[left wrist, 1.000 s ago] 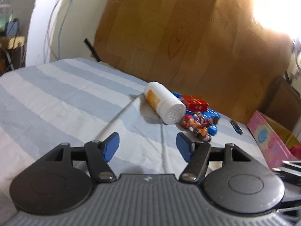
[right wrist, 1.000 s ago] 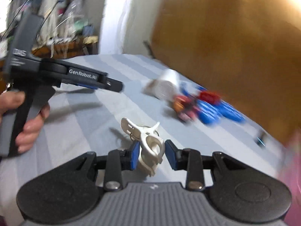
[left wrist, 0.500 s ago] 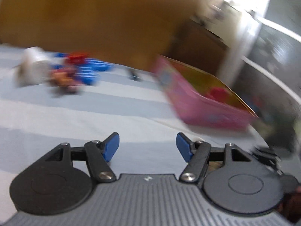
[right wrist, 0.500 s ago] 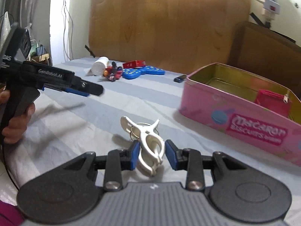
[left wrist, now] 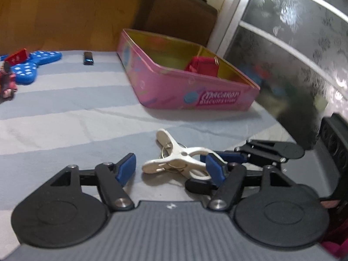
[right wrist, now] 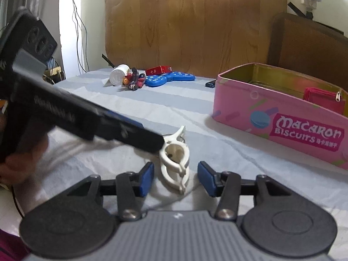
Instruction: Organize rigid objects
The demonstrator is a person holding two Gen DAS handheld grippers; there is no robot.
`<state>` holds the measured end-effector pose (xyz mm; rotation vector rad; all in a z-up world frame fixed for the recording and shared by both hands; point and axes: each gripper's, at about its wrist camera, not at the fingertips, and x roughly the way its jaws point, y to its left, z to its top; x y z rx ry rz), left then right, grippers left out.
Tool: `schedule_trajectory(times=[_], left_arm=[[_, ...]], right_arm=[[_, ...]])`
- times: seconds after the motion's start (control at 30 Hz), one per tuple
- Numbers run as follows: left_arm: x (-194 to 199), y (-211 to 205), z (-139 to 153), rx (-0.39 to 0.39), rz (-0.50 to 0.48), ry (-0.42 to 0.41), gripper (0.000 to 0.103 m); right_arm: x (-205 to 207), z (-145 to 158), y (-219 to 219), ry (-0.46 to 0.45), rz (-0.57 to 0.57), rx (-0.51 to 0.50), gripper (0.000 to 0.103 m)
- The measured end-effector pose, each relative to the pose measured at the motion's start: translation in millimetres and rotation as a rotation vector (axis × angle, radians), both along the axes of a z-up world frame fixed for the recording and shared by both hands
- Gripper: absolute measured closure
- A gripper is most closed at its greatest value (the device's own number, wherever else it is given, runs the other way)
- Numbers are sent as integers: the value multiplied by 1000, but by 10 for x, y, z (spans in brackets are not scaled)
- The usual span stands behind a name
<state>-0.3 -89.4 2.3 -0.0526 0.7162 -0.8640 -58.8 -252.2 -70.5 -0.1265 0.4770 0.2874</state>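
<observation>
With the right tool (right wrist: 175,178) opening off the white clip (right wrist: 175,163), the left tool (left wrist: 169,169), standing wide, is approaching and should be straddling its middle squarely.

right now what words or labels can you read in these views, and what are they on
"Macaron Biscuits": side of the pink tin; small characters after it unreadable.
Gold character on the red box: too small.
Lettering on the left hand-held gripper body: blurred.
Nothing else readable.

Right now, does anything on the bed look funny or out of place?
Yes. The white plastic clothes peg lies alone on the striped sheet, outside the pink biscuit tin. The white round bottle lies tipped on its side far back.
</observation>
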Motion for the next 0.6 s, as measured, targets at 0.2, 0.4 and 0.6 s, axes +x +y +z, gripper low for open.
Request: schedule_trajectory(times=[0.2, 0.4, 0.6], left_arm=[[67, -10, -27, -39, -39, 24, 26], [1, -33, -5, -37, -82, 17, 30], [-31, 3, 42, -21, -78, -29, 29]], right_arm=[[-48, 7, 28, -24, -21, -76, 50], [-34, 7, -159, -7, -57, -21, 49], [-43, -2, -150, -13, -54, -30, 49]])
